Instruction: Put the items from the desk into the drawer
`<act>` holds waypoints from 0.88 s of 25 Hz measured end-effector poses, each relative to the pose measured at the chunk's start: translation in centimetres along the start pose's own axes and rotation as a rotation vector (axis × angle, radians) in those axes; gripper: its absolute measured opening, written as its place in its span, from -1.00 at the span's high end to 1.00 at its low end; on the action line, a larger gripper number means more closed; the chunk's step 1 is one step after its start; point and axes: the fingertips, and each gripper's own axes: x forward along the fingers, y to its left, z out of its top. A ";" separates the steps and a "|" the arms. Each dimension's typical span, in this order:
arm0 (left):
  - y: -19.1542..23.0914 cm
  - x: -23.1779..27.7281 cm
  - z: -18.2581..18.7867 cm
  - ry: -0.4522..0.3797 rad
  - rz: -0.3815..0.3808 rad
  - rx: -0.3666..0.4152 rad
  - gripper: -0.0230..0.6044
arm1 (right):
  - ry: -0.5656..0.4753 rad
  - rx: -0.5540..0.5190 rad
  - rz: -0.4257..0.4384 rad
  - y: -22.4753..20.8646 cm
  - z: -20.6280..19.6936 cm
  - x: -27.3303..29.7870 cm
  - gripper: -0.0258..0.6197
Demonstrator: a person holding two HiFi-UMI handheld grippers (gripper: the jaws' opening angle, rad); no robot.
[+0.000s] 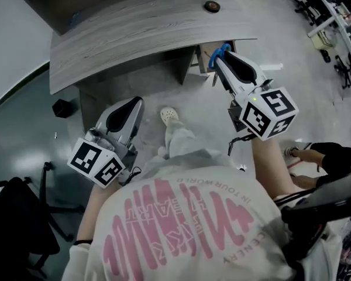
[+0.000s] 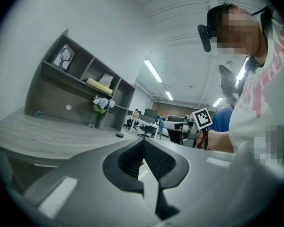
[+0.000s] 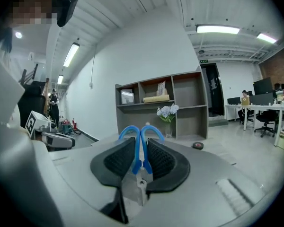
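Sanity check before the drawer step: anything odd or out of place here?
Nothing stands out. The right tool grips blue-handled scissors, handles forward; the left tool is shut and empty. Nothing looks spilled or damaged on the desk.

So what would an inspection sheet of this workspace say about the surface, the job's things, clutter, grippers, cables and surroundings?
Surface: grey wood-grain desk, mostly bare.
Job's things: blue-handled scissors, held off the desk; small dark round thing lying on the desk.
Clutter: vase of flowers on the desk beside the shelf.
Grippers: left gripper shut, nothing in it; right gripper shut on the scissors.
Cables: a short black lead by the right gripper's marker cube; another seems to hang by the left.
Surroundings: open office with chairs; a seated person close by on the right.
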 end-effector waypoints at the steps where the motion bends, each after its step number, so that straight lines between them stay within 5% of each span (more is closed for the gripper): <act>1: -0.2 0.4 0.0 0.005 -0.015 0.002 0.87 | 0.005 0.008 -0.011 0.0 -0.1 -0.2 0.64; 22: -1.8 10.4 -0.4 0.100 -0.153 -0.044 0.87 | 0.111 0.011 -0.115 -8.8 -3.0 -0.8 0.63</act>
